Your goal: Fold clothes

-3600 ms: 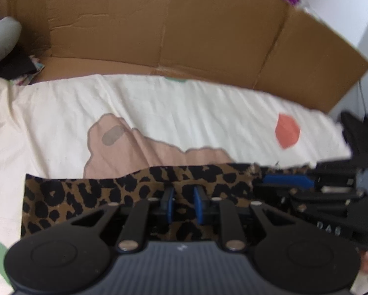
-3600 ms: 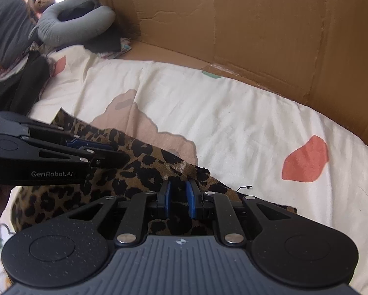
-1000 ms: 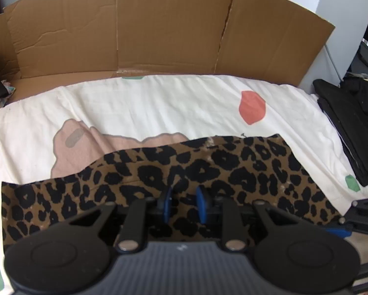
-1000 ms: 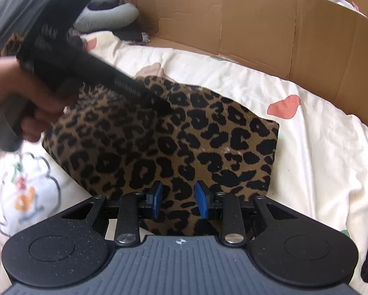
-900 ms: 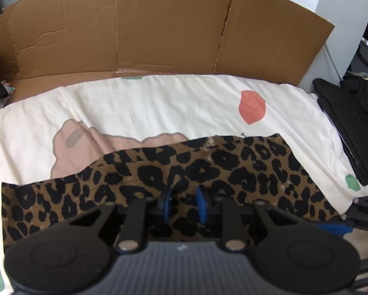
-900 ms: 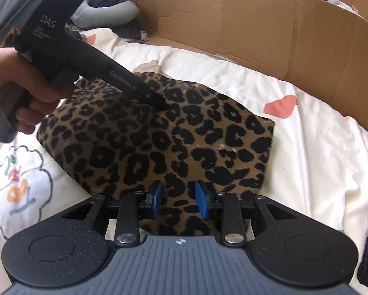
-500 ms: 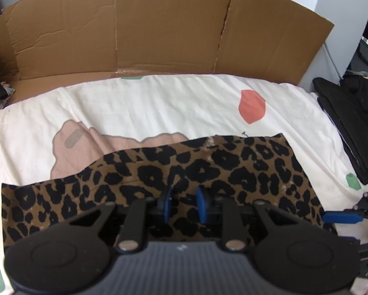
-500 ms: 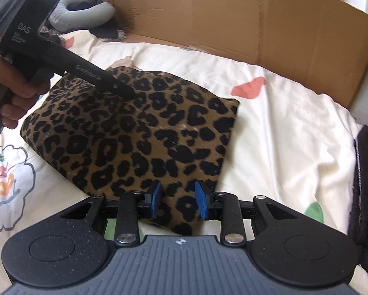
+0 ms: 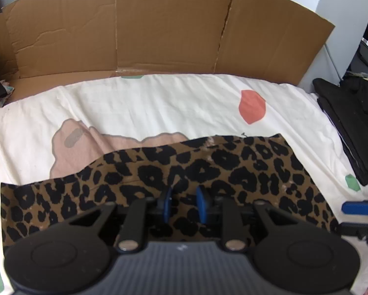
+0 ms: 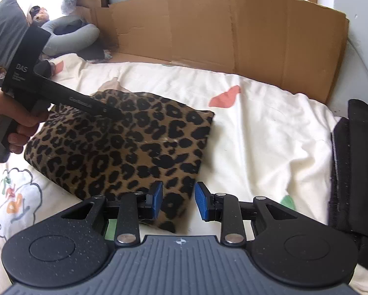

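Note:
A leopard-print garment (image 9: 208,167) (image 10: 124,152) lies folded into a flat rectangle on the cream bedsheet (image 9: 159,103). My left gripper (image 9: 184,204) (image 10: 116,115), held by a hand, rests its tips on the garment's top near its far side. Its blue pads stand a little apart, with cloth showing under the gap and nothing pinched. My right gripper (image 10: 177,201) (image 9: 353,217) is open at the garment's near right corner. Its left pad hangs over the cloth and its right pad over bare sheet.
A cardboard wall (image 9: 159,36) (image 10: 233,32) stands along the far side of the bed. A stack of black clothes (image 9: 351,123) (image 10: 356,162) lies at the right edge. A grey neck pillow (image 10: 70,34) sits far left.
My right gripper has drawn back to the right, from over the garment to its near right corner, and rolled slightly. The left gripper and the garment have stayed put.

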Demonstrator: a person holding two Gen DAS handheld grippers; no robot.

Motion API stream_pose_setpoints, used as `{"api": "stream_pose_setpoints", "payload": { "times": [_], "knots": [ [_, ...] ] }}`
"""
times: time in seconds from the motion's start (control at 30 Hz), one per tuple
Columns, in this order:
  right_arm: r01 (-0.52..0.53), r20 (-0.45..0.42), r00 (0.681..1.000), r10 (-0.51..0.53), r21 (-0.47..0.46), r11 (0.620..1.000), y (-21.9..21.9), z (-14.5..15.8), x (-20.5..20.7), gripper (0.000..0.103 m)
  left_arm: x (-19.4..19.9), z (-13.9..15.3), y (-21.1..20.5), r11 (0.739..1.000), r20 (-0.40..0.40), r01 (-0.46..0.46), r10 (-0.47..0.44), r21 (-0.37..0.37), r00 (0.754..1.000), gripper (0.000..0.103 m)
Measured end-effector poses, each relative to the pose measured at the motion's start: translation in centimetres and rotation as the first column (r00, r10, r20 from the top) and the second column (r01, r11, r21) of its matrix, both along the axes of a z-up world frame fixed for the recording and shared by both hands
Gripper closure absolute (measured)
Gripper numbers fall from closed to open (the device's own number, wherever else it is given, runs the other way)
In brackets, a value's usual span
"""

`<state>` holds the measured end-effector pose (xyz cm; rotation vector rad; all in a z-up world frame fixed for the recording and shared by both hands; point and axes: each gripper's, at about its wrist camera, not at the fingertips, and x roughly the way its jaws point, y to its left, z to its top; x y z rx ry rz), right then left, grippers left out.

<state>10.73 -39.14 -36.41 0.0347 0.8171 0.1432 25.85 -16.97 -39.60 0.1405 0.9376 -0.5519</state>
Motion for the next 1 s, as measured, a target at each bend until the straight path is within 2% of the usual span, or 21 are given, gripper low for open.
{"api": "stream_pose_setpoints", "payload": {
  "times": [0.23,0.5,0.6,0.67,0.83,1.0],
  "knots": [
    [-0.064,-0.057,0.996,0.063,-0.03,0.997,2.3,-1.9,1.1,0.067,0.0,0.3,0.1,1.0,-0.01,-0.019,0.019,-0.015,1.0,0.078],
    [-0.075,-0.055,0.996,0.073,-0.039,0.996,2.4,-2.6,1.2,0.067,-0.3,1.4,0.2,0.998,-0.016,-0.059,0.058,-0.023,0.998,0.079],
    [-0.064,-0.052,0.997,0.062,-0.034,0.997,2.4,-2.8,1.3,0.067,-1.7,2.6,-0.4,1.0,0.027,-0.027,0.026,0.008,0.999,0.076],
    [-0.059,-0.048,0.997,0.057,-0.03,0.998,2.4,-3.0,1.3,0.067,-3.1,3.2,-0.8,1.0,0.05,0.009,-0.009,0.004,0.999,0.074],
    [-0.064,-0.05,0.997,0.063,-0.016,0.998,2.1,-3.0,1.5,0.067,-6.1,3.7,-1.1,0.998,0.027,0.018,-0.016,-0.065,0.999,0.073],
    [-0.064,-0.048,0.997,0.063,-0.004,0.998,1.9,-3.1,1.4,0.067,-8.8,2.8,-1.7,0.996,0.007,0.037,-0.037,-0.076,0.999,0.074]
  ]
}}
